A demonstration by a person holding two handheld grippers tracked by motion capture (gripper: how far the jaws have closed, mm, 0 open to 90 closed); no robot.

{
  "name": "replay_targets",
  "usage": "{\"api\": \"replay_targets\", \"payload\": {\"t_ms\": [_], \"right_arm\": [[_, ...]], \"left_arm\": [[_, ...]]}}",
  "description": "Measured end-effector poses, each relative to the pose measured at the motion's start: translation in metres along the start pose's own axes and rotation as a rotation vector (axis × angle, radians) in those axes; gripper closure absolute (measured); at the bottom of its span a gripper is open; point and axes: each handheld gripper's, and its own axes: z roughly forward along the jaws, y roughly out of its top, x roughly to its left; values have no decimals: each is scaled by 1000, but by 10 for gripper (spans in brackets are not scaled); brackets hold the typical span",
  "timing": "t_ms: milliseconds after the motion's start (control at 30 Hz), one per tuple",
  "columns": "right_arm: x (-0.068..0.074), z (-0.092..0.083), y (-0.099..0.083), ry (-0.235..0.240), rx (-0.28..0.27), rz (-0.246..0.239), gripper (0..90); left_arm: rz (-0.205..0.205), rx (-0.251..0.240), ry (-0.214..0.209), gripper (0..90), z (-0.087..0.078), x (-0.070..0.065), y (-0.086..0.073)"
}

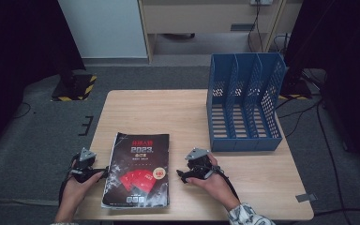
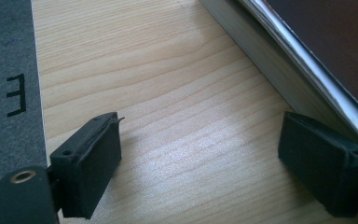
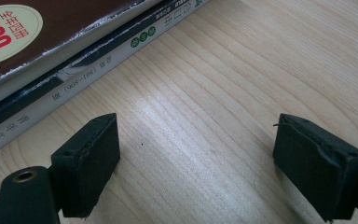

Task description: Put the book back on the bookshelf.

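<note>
Your two grippers flank a thick book (image 1: 138, 171) that lies flat, cover up, near the front edge of the bench (image 1: 168, 110). The left gripper (image 1: 85, 169) sits just beside the book's left edge, on the page side; in the left gripper view its jaws stand wide apart over bare wood with nothing between them, and the page block (image 2: 279, 65) runs past the right jaw. The right gripper (image 1: 193, 171) sits near the opposite edge; in the right gripper view its jaws are likewise spread wide and empty, with the printed spine (image 3: 93, 70) lying just beyond the left jaw. A round sticker (image 3: 7, 30) on the cover shows at that view's upper left.

A blue file rack (image 1: 243, 103) with upright slots stands at the far right of the bench, well apart from the book, its open side facing you.

The placement suggests a two-sided pickup: with both grippers low and level at opposite edges, you can pinch or lift a heavy, flat book that one gripper alone would struggle to raise. The rack's open slots look like the likely destination, which would require standing the book upright.
</note>
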Motion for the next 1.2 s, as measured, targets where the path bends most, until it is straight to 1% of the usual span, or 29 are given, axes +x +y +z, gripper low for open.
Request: {"api": "replay_targets", "payload": {"t_ms": [67,100,133,167,233,300,333,367,400,433,467,533,567,600,633,667,700,733,767,800,833,867,900,933,1000,1067,1100,1133,1200], "right_arm": [[0,0,0,-1,-2,0,150],[0,0,0,-1,-2,1,150],[0,0,0,-1,-2,1,150],[0,0,0,-1,-2,0,149],[0,0,0,-2,-3,3,150],[0,0,0,-1,-2,0,150],[0,0,0,0,0,0,150],[0,0,0,0,0,0,151],[0,0,0,0,0,0,151],[0,0,0,1,-1,-2,166],[-1,1,1,-4,-8,-1,180],[-1,1,1,-4,-16,-1,201],[-1,1,1,-4,-16,-1,201],[-2,0,1,-3,-18,-7,256],[-2,0,1,-4,-22,-9,282],[-1,-1,2,2,-14,-9,305],[-1,-1,2,2,-14,-9,305],[1,-5,4,-3,-46,-6,370],[1,-5,4,-3,-46,-6,370],[3,-11,8,8,-82,-2,412],[3,-11,8,8,-82,-2,412],[5,-16,11,20,-114,0,459],[5,-16,11,20,-114,0,459],[6,-18,13,29,-124,4,469],[10,-20,17,78,-135,8,473],[14,-20,22,133,-147,36,435],[14,-20,22,133,-147,36,435],[16,-19,23,162,-148,47,411],[20,-18,26,192,-146,46,361]], "left_arm": [[-5,2,-4,128,-1,0,0],[-19,9,0,142,-4,2,0],[-19,9,0,145,-4,2,0],[-29,7,3,145,-6,2,0],[-59,-18,11,164,-11,4,1],[-85,-41,19,206,-18,6,2],[-102,-62,13,209,-26,6,3],[-105,-76,17,215,-30,4,4],[-105,-76,17,229,-30,4,4],[-100,-103,26,242,-39,0,6],[-100,-103,26,248,-39,0,6],[-102,-136,29,269,-47,-5,9],[-100,-149,24,269,-50,-8,11],[-93,-163,23,280,-53,-11,13],[-86,-175,-4,287,-55,-18,15],[-86,-175,-4,291,-55,-18,15],[-73,-168,-14,291,-54,-21,15],[-45,-157,-40,333,-51,-29,17],[-45,-157,-40,346,-51,-29,17],[-40,-152,-50,346,-50,-33,18],[-31,-146,-57,346,-49,-37,18],[-6,-128,-55,348,-46,-44,19],[-6,-128,-55,354,-46,-44,19],[4,-122,-49,354,-45,-47,19],[9,-112,-51,370,-43,-49,19],[9,-88,-53,369,-37,-51,16],[9,-88,-53,369,-37,-51,16],[12,-81,-58,369,-36,-52,16],[25,-67,-73,371,-33,-54,15]]}}
